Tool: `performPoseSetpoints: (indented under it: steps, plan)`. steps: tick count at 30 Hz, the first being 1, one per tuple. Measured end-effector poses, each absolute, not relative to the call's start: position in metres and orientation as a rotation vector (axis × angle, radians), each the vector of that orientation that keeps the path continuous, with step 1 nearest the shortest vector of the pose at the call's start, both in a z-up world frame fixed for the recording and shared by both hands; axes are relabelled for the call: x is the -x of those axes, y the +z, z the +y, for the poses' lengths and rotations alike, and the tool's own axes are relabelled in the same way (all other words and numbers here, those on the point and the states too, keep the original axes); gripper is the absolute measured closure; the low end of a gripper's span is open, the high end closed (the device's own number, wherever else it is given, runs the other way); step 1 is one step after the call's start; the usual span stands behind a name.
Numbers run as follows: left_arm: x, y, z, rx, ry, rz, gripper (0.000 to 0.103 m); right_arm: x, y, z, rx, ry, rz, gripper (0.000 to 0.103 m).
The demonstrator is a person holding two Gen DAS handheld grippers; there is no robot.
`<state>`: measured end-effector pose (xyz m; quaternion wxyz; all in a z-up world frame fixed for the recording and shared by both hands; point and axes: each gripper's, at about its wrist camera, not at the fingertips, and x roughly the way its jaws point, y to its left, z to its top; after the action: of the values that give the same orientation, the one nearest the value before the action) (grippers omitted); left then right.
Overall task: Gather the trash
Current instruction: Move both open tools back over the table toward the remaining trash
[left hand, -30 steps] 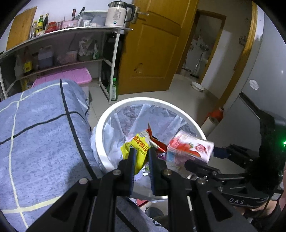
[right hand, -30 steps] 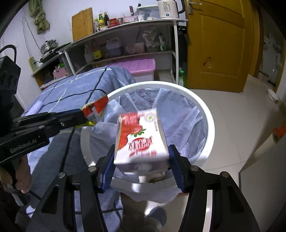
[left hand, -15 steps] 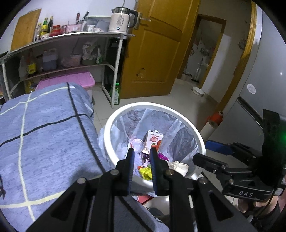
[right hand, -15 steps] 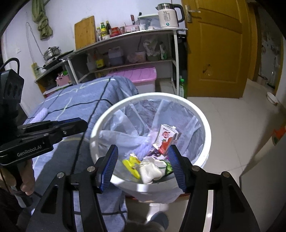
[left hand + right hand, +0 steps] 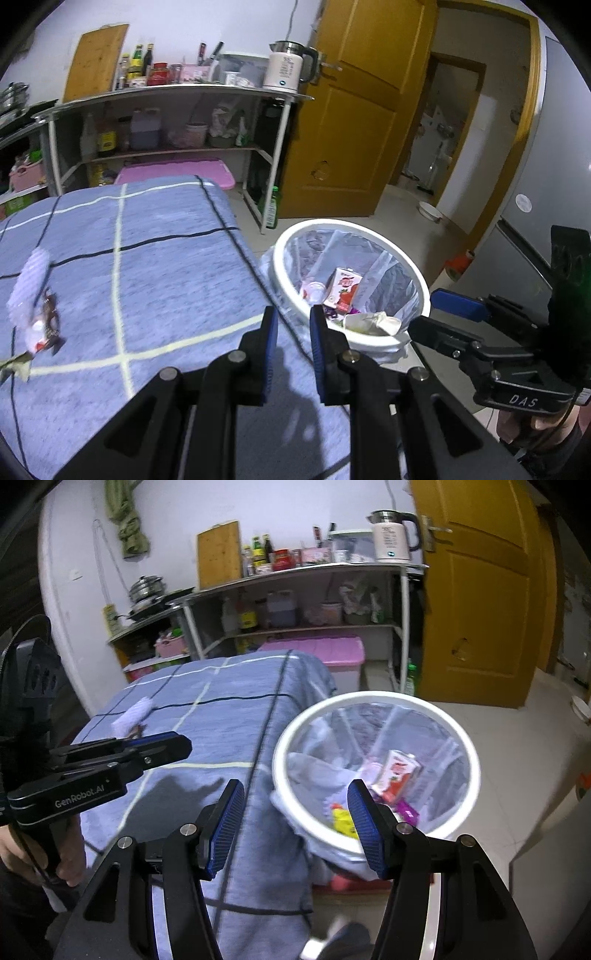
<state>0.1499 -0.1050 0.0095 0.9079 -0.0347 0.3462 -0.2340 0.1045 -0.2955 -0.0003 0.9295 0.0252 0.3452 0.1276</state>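
I held my left gripper (image 5: 290, 332) out over the near edge of the blue checked cloth (image 5: 147, 266), its jaws nearly together with only a narrow slit between the pads and nothing in it; they had just eased apart a little. My right gripper (image 5: 295, 819) hung just beside it, to its right, with its jaws standing wide and nothing between them either. Both pointed downward and forward. The white bin (image 5: 469, 753), lined with a thin clear bag, stood on the floor ahead of my right gripper and a little to its right, hard against the cloth's hanging edge, close enough, I judged, that trash could be dropped in without a step. Inside it lay the red-and-white drink carton (image 5: 397, 771), leaning against the liner, with a yellow wrapper (image 5: 341, 819) and a crumpled pale wad (image 5: 373, 321) at the bottom, so that part of the collecting was done. What remained was far to the left of my left gripper, on the cloth: a white crumpled tissue (image 5: 31, 284) with a dark snack wrapper (image 5: 46, 328) lying just below it, touching or nearly so. With both grippers free, I judged that the next reach would go leftward across the cloth for those two pieces.
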Motion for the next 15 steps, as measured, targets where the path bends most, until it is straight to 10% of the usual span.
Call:
performPoseSetpoints:
  steps: [15]
  plan:
    - [-0.125, 0.002, -0.024, 0.127, -0.326, 0.698, 0.084, -0.104, -0.009, -0.226, -0.012, 0.403, 0.735, 0.044]
